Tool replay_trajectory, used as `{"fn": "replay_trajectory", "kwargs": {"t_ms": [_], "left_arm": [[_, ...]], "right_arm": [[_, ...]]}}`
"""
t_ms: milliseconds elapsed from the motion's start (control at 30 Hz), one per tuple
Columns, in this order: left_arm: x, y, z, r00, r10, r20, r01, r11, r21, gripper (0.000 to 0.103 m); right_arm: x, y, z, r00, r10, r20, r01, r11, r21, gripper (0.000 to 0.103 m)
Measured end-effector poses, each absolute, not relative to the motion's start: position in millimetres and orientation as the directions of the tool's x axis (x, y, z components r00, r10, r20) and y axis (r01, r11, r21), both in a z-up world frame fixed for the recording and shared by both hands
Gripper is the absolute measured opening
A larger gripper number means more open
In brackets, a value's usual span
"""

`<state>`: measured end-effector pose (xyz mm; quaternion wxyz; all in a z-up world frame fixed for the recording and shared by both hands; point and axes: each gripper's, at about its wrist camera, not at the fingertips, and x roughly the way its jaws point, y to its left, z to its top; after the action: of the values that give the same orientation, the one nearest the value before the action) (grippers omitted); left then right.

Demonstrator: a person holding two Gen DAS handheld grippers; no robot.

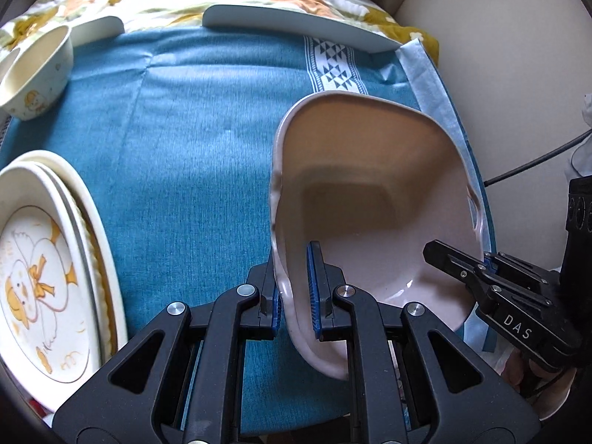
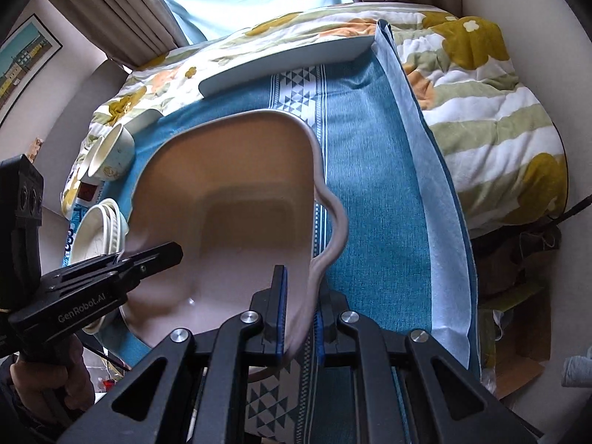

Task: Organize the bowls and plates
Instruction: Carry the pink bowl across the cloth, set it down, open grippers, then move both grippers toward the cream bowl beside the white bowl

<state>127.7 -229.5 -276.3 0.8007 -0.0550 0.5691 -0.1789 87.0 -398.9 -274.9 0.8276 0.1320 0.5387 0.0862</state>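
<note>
- Left wrist view: the left gripper (image 1: 296, 296) was clamped on the near-left rim of a pale pink, square-bodied ceramic dish with wavy handles (image 1: 370, 185), one blue pad inside the wall and the other outside it.
- The right gripper (image 1: 477, 270) pinched the opposite rim, so the dish was carried between two grips, probably because it is too wide and heavy for one.
- The dish hung tilted over the teal woven cloth (image 1: 192, 155) covering the table, on the right side; whether its far edge touched the cloth could not be told.
- To the left lay a stack of cream plates printed with a yellow duck (image 1: 40, 270), and beyond it a cream bowl with a small cartoon figure (image 1: 37, 74), so like pieces seemed to be grouped together.
- Right wrist view: the right gripper (image 2: 299, 310) was closed tight on the dish's (image 2: 229, 192) scalloped handle edge, the rim sandwiched between its blue pads.
- The left gripper (image 2: 148, 255), held in a person's hand (image 2: 48, 377), gripped the far side.
- The plate stack (image 2: 100, 229) and the bowl (image 2: 114, 151) sat just beyond the dish's left edge, well clear of the open cloth (image 2: 370, 170) to the right.
- Judging by the downward tilt, the dish was likely being set down on the bare cloth beside the stack.
</note>
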Motion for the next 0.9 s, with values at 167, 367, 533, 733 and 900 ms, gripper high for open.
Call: {"fn": "replay_trajectory", "kwargs": {"t_ms": [167, 367, 533, 733, 900], "left_arm": [[129.4, -228.4, -282.8, 0.286, -0.344, -0.895, 0.215, 0.933, -0.29, 0.01], [132.2, -233.9, -283.8, 0.287, -0.324, -0.901, 0.221, 0.938, -0.267, 0.011], [129.5, -233.5, -283.5, 0.278, -0.283, -0.918, 0.204, 0.951, -0.232, 0.02], [127.2, -229.1, -274.8, 0.33, -0.277, -0.902, 0.181, 0.957, -0.228, 0.074], [124.4, -224.7, -261.0, 0.346, -0.259, -0.902, 0.177, 0.962, -0.209, 0.077]], "right_arm": [[85.1, -404.0, -283.4, 0.403, 0.289, -0.868, 0.003, 0.949, 0.317, 0.012], [85.3, -405.1, -284.6, 0.403, 0.288, -0.869, 0.0, 0.949, 0.315, 0.012], [84.3, -405.1, -284.4, 0.397, 0.293, -0.87, 0.014, 0.946, 0.324, 0.012], [80.5, -405.3, -280.9, 0.415, 0.281, -0.865, 0.012, 0.949, 0.314, 0.073], [72.5, -406.7, -267.4, 0.45, 0.274, -0.85, -0.014, 0.954, 0.3, 0.093]]}}
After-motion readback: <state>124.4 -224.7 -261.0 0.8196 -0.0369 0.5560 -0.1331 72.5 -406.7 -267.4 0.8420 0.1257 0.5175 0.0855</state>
